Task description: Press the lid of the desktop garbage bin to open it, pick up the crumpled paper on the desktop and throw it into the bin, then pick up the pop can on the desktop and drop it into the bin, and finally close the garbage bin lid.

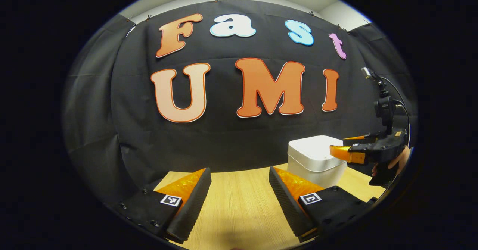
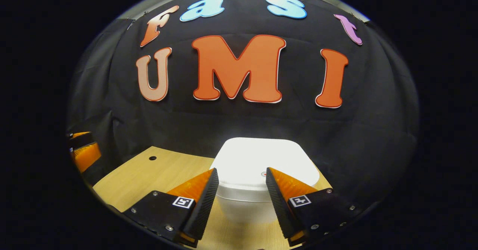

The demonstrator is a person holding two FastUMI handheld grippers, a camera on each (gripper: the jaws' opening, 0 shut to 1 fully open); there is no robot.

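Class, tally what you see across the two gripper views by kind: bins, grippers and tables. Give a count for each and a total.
White plastic lidded garbage bin: 1
Handheld two-finger grippers: 2, left gripper and right gripper
Light wooden table: 1
Total: 4

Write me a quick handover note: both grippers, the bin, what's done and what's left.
Left gripper: open, holding nothing, above the wooden desktop.
Right gripper: open, holding nothing, hovering at the white garbage bin, its fingers apart above the lid's front edge; the left gripper view shows it beside the bin.
Bin lid: shut.
Done: cannot tell from here.
Left: depends on whether the paper and can are already inside; check that first.
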